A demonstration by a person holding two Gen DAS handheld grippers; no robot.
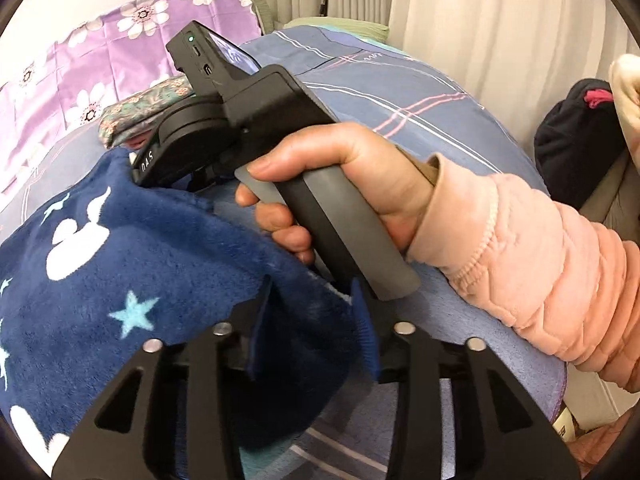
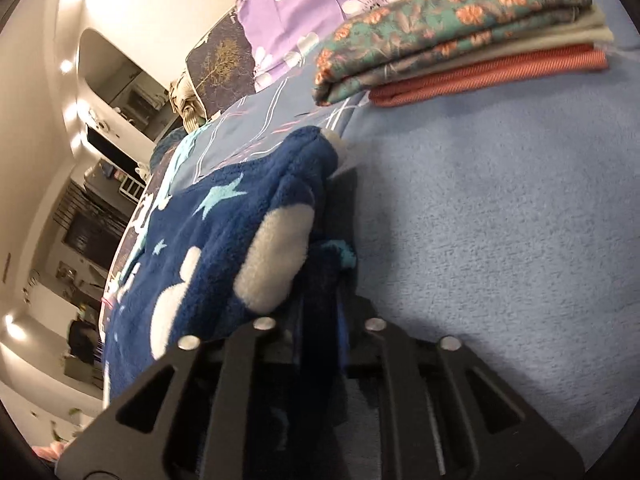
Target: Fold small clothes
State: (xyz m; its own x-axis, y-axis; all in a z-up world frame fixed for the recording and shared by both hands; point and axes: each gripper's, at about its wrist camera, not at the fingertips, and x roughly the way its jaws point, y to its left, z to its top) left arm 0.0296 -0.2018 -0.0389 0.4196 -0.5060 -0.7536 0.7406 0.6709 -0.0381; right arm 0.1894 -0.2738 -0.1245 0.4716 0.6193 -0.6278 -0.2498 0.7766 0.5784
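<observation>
We've got the fluffy navy fleece garment with white and pale-blue stars (image 1: pixel 132 280) lying on the blue bedspread (image 2: pixel 500 220), our left gripper (image 1: pixel 312 320) and right gripper (image 2: pixel 324 264) both clamped on its edge, near the folded floral stack (image 2: pixel 452 40).

Left gripper (image 1: pixel 312 320): black linkage arms with triangular cut-outs and four round silver pin heads across the top; blue ribbed pads (image 1: pixel 366 332) on the fingers. Right gripper (image 2: pixel 320 280): same black linkage, four silver pins, blue pad edge. Seen from the left wrist camera, the right gripper's body is a black housing with white lettering, a grey handle (image 1: pixel 340 232) below the housing, and a green indicator light (image 1: pixel 191 38) above it. Sleeve (image 1: pixel 540 256): pink, quilted, stitched cuff.
</observation>
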